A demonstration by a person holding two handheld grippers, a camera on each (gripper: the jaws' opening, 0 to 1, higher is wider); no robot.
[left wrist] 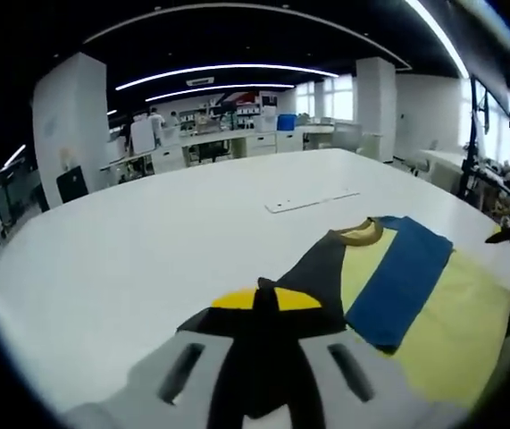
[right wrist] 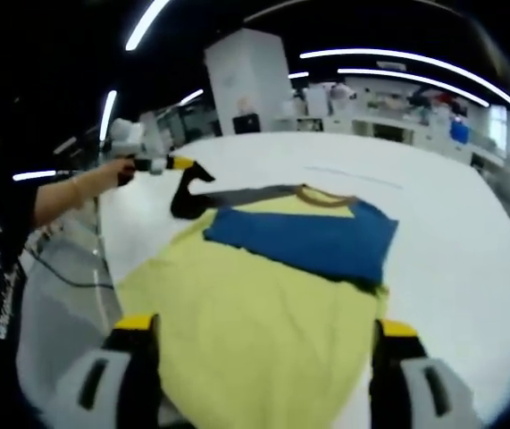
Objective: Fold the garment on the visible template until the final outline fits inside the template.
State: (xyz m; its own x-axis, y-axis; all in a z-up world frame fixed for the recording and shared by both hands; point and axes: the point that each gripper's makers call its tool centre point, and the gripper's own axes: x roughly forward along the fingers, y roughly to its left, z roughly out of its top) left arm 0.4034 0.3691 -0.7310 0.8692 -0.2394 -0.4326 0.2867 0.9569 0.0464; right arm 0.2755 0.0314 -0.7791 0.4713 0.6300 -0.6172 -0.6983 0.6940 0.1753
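Note:
A yellow T-shirt (left wrist: 455, 313) lies flat on the white table (left wrist: 147, 241), tan collar (left wrist: 362, 234) pointing away. Its blue sleeve (left wrist: 402, 268) is folded across the chest. My left gripper (left wrist: 265, 299) is shut on the black sleeve (left wrist: 317, 268), which bunches between the yellow-tipped jaws. In the right gripper view the shirt (right wrist: 263, 313) spreads toward me, with the blue sleeve (right wrist: 308, 237) lying over it. My right gripper (right wrist: 268, 329) is open, its jaws standing wide to either side of the hem. At the far left, the left gripper (right wrist: 165, 164) lifts the black sleeve (right wrist: 188, 192).
A thin white strip (left wrist: 313, 201) lies on the table beyond the collar. The person's arm (right wrist: 58, 197) reaches in from the left table edge. Benches and shelves (left wrist: 219, 143) line the back of the room; a white pillar (left wrist: 71, 125) stands at the left.

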